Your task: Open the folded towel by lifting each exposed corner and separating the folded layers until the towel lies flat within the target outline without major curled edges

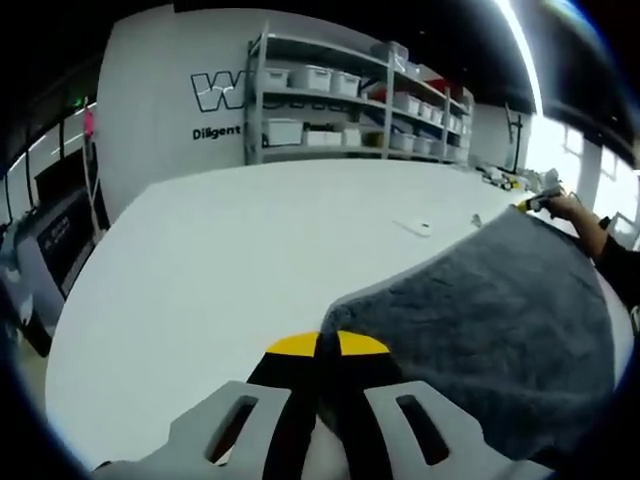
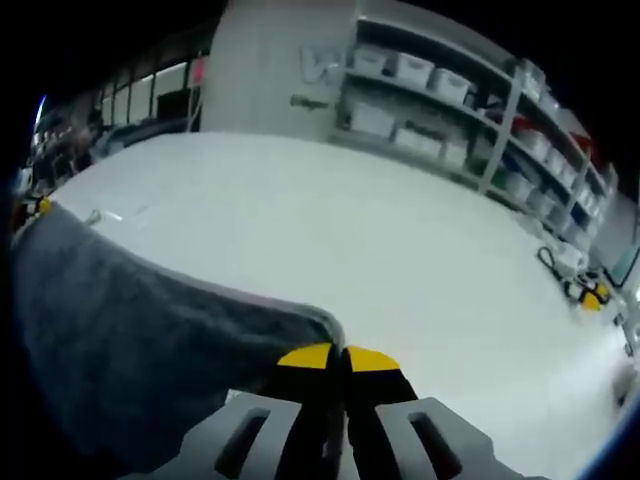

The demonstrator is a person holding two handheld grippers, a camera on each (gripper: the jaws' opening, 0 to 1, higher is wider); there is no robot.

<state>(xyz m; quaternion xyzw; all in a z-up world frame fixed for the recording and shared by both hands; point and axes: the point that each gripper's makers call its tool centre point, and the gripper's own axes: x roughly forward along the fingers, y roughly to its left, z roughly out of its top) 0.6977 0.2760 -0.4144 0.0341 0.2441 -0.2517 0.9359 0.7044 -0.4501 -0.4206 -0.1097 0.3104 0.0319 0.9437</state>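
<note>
One grey towel (image 1: 500, 320) spread over the white counter (image 1: 230, 270), held at two corners. In the left gripper view, left tongs (image 1: 320, 350) pressed together, yellow tips pinching one towel corner; from there the cloth stretching away toward the far right edge of the counter, where a person's hand (image 1: 572, 208) with the other tongs grips the opposite corner. In the right gripper view, right tongs (image 2: 338, 357) likewise closed, yellow tips clamped on a corner of the same towel (image 2: 120, 320), the fabric running off along the counter (image 2: 400, 240) to the left, its near hem rolled into a thick curled edge. One small white object (image 1: 415, 227) lying on the bare counter just beyond the towel's far edge; too small to identify. One black cable (image 2: 552, 262) and one yellow-and-black item (image 2: 590, 295) near the right edge of the counter in the right gripper view. One metal shelving unit (image 1: 350, 95) behind the counter, several tiers, stocked with many white bins (image 1: 285, 131); exact count unclear. One white wall (image 1: 160, 110) with partial lettering beside the shelves.
</note>
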